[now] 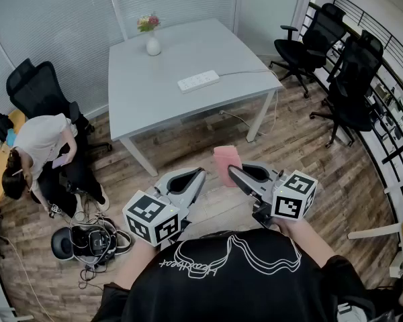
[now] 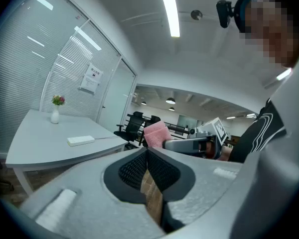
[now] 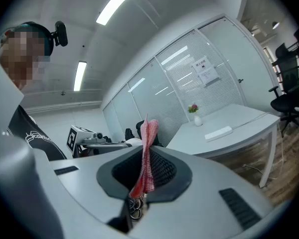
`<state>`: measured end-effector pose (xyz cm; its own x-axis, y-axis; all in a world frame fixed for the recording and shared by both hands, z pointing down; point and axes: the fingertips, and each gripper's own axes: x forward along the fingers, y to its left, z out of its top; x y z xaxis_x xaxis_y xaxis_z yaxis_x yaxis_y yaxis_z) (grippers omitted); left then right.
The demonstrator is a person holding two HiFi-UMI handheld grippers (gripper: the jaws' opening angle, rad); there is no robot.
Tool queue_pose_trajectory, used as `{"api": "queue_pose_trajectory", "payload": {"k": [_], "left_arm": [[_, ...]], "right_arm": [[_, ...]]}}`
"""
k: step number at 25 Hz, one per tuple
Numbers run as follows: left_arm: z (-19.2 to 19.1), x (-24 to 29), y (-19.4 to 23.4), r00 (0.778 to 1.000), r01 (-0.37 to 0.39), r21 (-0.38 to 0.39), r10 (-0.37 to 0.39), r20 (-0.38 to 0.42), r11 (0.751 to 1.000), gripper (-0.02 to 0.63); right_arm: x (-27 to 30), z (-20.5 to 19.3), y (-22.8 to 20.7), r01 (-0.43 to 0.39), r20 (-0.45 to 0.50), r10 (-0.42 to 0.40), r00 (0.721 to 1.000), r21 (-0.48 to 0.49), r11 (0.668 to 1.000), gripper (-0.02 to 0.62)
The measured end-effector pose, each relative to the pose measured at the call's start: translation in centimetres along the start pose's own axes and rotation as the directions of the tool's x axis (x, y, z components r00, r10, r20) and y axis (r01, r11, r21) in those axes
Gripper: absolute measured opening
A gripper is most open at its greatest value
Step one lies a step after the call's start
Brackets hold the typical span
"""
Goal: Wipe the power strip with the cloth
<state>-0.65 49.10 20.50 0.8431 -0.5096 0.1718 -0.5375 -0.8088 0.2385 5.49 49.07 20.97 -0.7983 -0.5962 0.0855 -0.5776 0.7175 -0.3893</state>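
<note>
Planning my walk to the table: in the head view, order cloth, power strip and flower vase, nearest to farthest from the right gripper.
1. cloth, clamped in the right gripper.
2. power strip, middle of the table.
3. flower vase, far side, to the left.

The right hand-held gripper [image 3: 145, 172] had its jaws pressed together on a pink cloth [image 3: 149, 144], which stood up in a thin folded edge between the dark pads. Beyond, to the right, a pale counter [image 3: 249, 129] carried a white power strip [image 3: 218, 133] and a small vase of flowers [image 3: 196, 117] (well apart from each other). The left hand-held gripper [image 3: 100, 143] showed at left — marker cube uppermost. A black office chair [image 3: 290, 101] stood at far right.
</note>
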Motion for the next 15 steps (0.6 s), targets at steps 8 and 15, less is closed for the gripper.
{"api": "queue_pose_trajectory", "payload": {"k": [8,15], "left_arm": [[-0.4,-0.7,0.7,1.000,-0.004,-0.005,0.004,0.000,1.000,0.015],[-0.9,-0.5,2.6,1.000,-0.018,-0.060,0.018,0.009,0.998,0.015]], "right_arm": [[0.5,-0.5,-0.2,0.032,-0.004,-0.032,0.999,-0.002,0.999,0.034],[1.7,-1.1,-1.8,0.077,-0.021,-0.077,0.997,0.023,0.997,0.035]]}}
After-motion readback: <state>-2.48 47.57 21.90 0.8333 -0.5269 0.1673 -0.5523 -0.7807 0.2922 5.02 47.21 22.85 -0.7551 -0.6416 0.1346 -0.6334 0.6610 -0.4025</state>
